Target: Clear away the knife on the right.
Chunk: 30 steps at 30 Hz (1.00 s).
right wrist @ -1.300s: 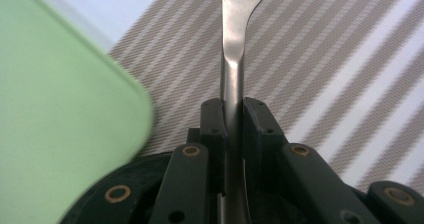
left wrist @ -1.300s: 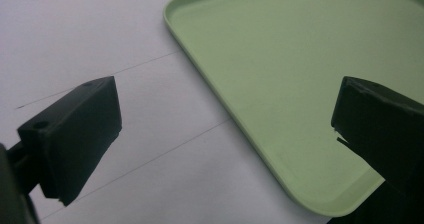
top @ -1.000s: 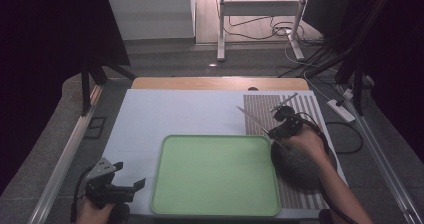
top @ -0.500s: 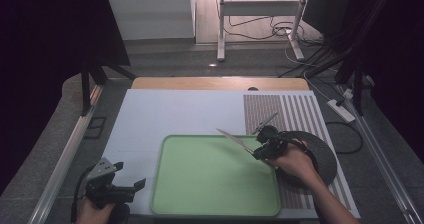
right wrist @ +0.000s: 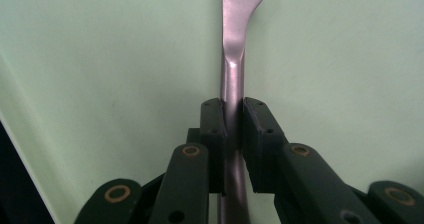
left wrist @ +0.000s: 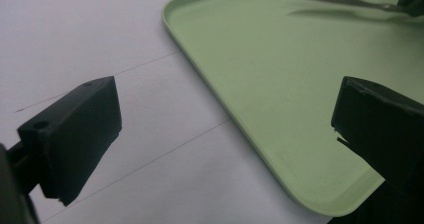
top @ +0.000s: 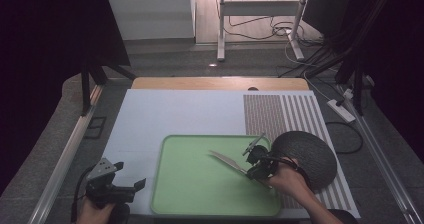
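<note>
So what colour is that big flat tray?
Pale green, plain: the rectangular plastic tray shows best in the high view.

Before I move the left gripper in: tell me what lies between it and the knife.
Bare white mat, then bare green tray; high view shows it.

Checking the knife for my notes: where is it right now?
In the high view, the knife is clamped by its handle in the right tool, blade pointing left above the right half of the green tray, beside the dark bowl.
</note>
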{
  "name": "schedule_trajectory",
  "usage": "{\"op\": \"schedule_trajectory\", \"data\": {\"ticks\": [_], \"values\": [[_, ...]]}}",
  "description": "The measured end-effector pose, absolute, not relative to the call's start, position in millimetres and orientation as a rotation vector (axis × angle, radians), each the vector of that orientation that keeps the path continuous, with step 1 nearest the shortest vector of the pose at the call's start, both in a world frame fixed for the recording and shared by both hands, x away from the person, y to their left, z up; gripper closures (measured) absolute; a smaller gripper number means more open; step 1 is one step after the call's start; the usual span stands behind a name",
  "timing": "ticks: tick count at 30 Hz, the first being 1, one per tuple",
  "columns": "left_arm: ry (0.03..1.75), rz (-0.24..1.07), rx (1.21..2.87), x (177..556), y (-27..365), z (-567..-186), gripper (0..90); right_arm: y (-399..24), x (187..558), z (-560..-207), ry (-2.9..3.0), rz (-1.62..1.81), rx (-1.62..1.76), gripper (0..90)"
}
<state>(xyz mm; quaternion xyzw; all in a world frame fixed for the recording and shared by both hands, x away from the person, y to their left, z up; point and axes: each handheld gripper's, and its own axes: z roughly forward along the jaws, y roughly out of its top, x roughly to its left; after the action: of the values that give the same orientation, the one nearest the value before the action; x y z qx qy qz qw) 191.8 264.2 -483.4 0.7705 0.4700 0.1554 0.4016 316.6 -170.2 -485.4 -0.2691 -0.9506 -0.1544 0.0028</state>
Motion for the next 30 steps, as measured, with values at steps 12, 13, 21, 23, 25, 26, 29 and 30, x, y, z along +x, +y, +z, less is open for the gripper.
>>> {"op": "schedule_trajectory", "data": {"ticks": [12,13,21,23,25,26,29,30], "values": [[1.194,0.391,1.955,193,263,-484,0.6,-151,325,-468,-3.007,-0.657,-0.620,89.9],[1.194,0.391,1.955,193,263,-484,0.6,-151,325,-468,-3.007,-0.657,-0.620,89.9],[1.195,0.388,1.951,193,264,-484,0.6,-105,335,-497,-3.052,-0.582,-0.450,89.9],[1.195,0.390,1.952,193,264,-484,0.6,-104,340,-500,-3.041,-0.583,-0.440,89.9],[1.194,0.390,1.952,193,264,-484,0.6,-108,344,-500,-3.055,-0.576,-0.471,90.0],[1.194,0.390,1.952,193,264,-484,0.6,-111,346,-499,-3.060,-0.555,-0.484,90.0],[1.192,0.393,1.953,192,264,-484,0.6,-123,350,-498,-3.076,-0.539,-0.529,90.0],[1.192,0.393,1.953,192,264,-484,0.6,-127,351,-497,-3.081,-0.523,-0.546,90.0]]}}
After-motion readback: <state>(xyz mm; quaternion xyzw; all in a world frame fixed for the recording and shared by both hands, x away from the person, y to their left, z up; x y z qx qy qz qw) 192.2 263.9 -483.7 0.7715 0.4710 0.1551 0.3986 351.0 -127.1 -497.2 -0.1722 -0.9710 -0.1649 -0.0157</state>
